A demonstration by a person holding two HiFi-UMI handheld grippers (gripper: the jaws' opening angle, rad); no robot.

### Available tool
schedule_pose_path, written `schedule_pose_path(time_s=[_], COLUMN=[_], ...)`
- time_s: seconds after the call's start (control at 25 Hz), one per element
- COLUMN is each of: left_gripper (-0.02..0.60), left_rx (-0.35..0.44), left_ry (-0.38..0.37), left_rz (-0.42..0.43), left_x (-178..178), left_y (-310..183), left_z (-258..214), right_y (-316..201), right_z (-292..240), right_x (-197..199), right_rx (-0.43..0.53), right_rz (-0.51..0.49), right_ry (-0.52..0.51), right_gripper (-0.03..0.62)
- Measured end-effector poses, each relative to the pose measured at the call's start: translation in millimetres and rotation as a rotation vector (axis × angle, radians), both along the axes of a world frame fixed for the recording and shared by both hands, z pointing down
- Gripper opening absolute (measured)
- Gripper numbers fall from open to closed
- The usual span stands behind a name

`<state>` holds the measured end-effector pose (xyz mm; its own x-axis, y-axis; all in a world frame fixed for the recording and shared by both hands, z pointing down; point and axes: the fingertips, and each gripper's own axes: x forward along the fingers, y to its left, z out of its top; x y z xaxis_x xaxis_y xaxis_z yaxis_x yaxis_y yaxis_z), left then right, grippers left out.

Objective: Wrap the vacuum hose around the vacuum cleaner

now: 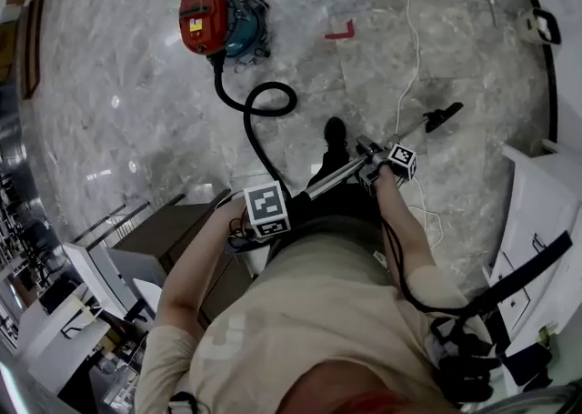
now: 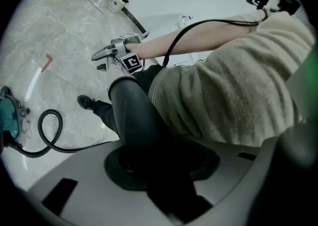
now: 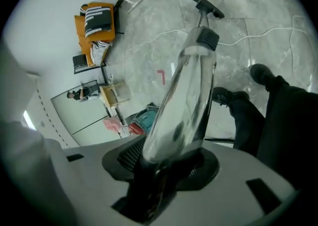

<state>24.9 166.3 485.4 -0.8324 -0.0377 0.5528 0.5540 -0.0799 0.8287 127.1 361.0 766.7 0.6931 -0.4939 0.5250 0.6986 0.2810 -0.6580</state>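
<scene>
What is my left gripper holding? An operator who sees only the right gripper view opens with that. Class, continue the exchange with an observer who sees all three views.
Observer: The left gripper is shut on the black handle end of the hose.
Operator: Where does the hose run from there?
Observer: The hose drops to the floor, makes one loop, and joins the vacuum cleaner. None of it is wrapped round the cleaner.
Operator: Where is my other gripper relative to this one?
Observer: It is close to the person's body. The right gripper grips the wand further out.
</scene>
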Motion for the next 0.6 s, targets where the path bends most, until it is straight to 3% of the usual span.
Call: schedule_pose_path(time_s=[0.12, 0.28, 0.48, 0.6], left_gripper=[0.161, 0.16, 0.158, 0.158], left_rx=[-0.047, -0.143, -0.295, -0.358], left_ry=[0.035, 0.109, 0.183, 0.28], left_rz=[0.025, 0.034, -0.037, -0.013], left_x=[26, 56, 77, 97], left_y=[-10, -18, 9, 30], left_z=[3, 12, 15, 13], right_y=[10, 36, 91, 120], right_z=[-15, -42, -93, -125], right_x=[24, 57, 108, 141], right_rx=[-0.042, -0.152, -0.289, -0.287], right_rz=[0.052, 0.032, 0.016, 0.066], right_ry=[0.018, 0.033, 0.126, 0.236], right_gripper=[0.172, 0.167, 0.159, 0.144])
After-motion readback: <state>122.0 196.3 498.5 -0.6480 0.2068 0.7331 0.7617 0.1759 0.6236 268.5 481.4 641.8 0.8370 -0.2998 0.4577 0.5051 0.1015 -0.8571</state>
